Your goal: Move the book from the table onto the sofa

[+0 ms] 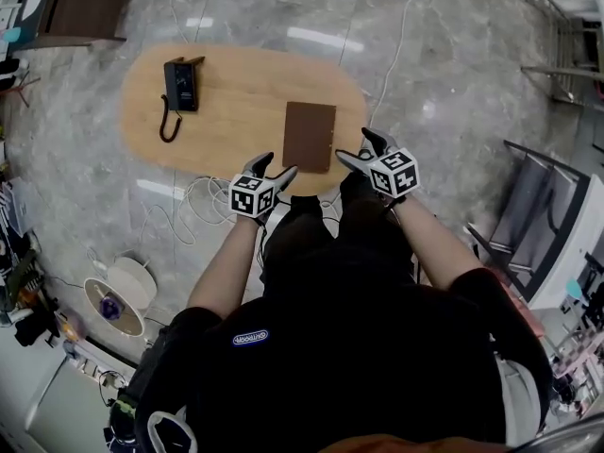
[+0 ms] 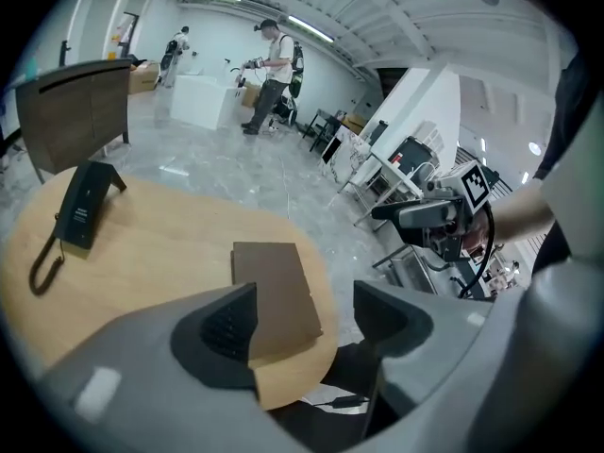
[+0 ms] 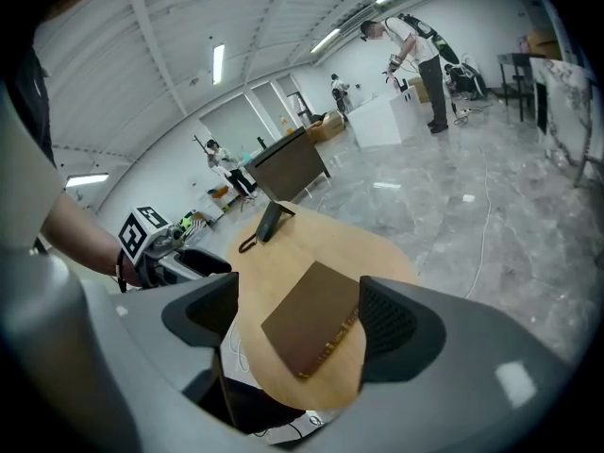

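A brown book [image 1: 310, 136] lies flat on the oval wooden table [image 1: 236, 74], near its front right edge. My left gripper [image 1: 276, 166] hovers at the table's front edge, just left of the book, jaws open and empty. My right gripper [image 1: 357, 145] hangs by the book's right front corner, also open with nothing in it. In the left gripper view the book [image 2: 274, 291] shows beyond the spread jaws of the left gripper [image 2: 302, 314]. In the right gripper view the book [image 3: 311, 328] lies beyond the wide jaws of the right gripper [image 3: 297, 302].
A black desk phone [image 1: 179, 85] with a curled cord stands at the table's left end. White cables [image 1: 179, 206] trail on the marble floor by the table. A grey chair [image 1: 538, 215] stands at the right, a dark cabinet [image 1: 85, 3] at the far left. People stand far off.
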Demonstrator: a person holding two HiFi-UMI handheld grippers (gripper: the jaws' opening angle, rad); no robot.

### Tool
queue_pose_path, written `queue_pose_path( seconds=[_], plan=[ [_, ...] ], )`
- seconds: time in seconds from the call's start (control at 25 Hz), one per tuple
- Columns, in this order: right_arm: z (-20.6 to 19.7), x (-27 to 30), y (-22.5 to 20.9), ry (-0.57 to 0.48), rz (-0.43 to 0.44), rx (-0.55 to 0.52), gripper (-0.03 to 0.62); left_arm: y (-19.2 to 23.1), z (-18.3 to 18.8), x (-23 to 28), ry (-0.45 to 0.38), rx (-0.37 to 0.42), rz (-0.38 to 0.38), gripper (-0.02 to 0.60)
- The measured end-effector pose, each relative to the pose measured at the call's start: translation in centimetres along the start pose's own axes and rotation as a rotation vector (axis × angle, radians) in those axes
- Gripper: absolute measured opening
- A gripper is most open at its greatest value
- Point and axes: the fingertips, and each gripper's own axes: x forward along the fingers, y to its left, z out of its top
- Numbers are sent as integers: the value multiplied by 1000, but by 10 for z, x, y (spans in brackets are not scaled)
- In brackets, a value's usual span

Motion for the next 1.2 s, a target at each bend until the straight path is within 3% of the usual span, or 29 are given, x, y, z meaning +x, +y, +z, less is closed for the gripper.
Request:
queue_pose_path(
  seconds=[0.4, 0.8, 1.2],
  plan=[
    [-34, 51, -31, 93, -10, 128, 453, 44, -39, 27, 59, -162, 3, 353],
    [-78, 107, -33, 156, 15, 173, 454, 86, -48, 68, 94, -187, -7, 353],
    [-114, 145, -47, 183, 8, 331, 454, 97, -55, 106, 125, -201, -52, 353]
  ],
)
